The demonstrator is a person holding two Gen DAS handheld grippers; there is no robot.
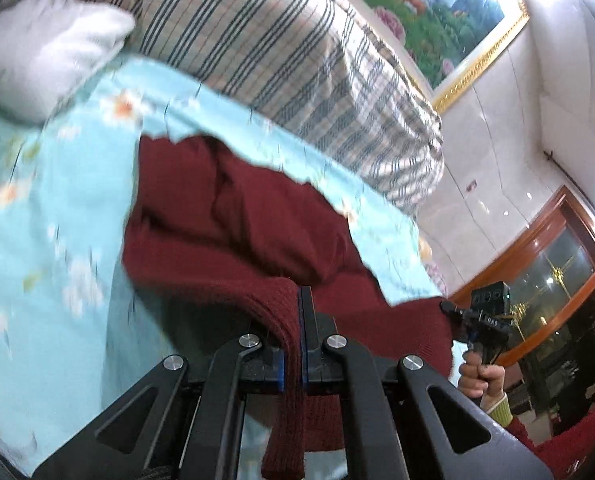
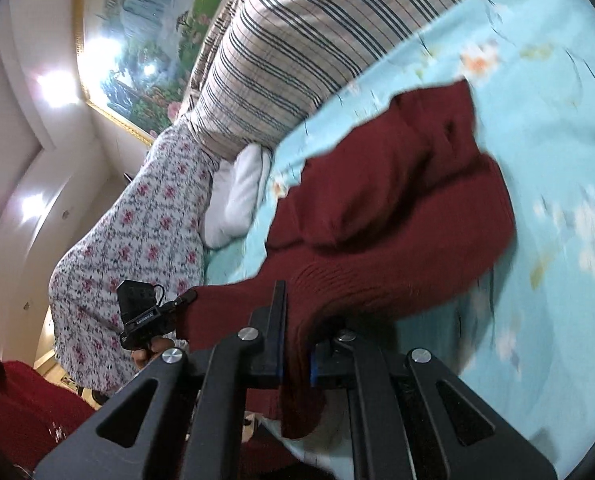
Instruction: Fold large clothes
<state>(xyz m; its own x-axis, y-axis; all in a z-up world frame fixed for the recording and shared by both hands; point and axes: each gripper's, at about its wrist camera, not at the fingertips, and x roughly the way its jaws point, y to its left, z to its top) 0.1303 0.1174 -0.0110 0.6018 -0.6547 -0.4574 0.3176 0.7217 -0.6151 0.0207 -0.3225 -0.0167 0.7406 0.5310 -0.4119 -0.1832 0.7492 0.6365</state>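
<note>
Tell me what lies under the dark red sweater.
The dark red sweater lies on a light blue floral bedsheet. Whatever is beneath its bunched middle is covered.

Striped quilt [image 1: 289, 60] beyond open bedsheet [image 1: 57, 208]

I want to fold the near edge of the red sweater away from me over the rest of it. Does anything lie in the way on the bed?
Nothing visible does. Both the left gripper and the right gripper are shut on the red sweater, and only bare blue floral sheet surrounds it. The striped quilt and white pillow lie beyond it.
</note>
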